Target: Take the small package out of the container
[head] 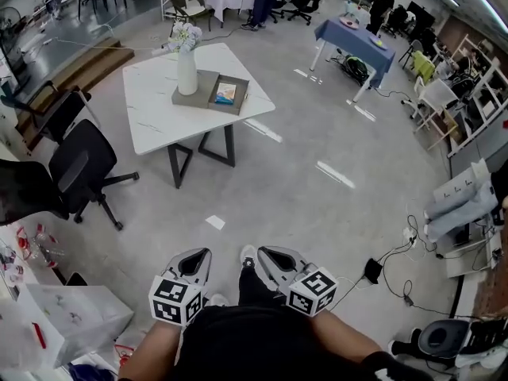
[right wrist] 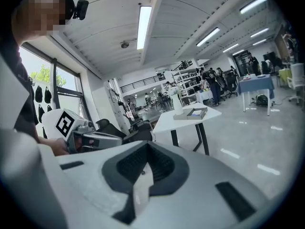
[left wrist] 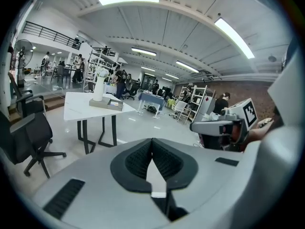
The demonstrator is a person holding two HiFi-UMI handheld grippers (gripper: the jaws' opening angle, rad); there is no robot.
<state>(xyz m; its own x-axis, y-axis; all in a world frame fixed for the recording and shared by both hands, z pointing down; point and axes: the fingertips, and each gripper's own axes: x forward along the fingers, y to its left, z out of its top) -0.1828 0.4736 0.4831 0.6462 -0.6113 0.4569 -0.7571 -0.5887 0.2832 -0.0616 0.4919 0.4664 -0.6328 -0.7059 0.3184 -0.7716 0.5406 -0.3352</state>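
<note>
Nothing is done yet: the small package [head: 225, 93] lies in the container [head: 241, 99] on the far counter [head: 157, 116], well apart from the left tongs [head: 194, 261] and right tongs [head: 274, 261], both pressed together and empty, so the whole approach and lift remain.

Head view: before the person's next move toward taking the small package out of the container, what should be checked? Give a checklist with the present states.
1. Left tongs empty: ok, shut on nothing.
2. Right tongs empty: ok, shut on nothing.
3. Small blue-and-orange package in the grey square container: ok, it lies inside.
4. Container on the white marble-look table within reach: not ok, it is far across the floor.
5. Tongs opened for a grasp: not ok, both are shut.
6. Clearance from the white flower vase beside the container: cannot tell from here.
</note>
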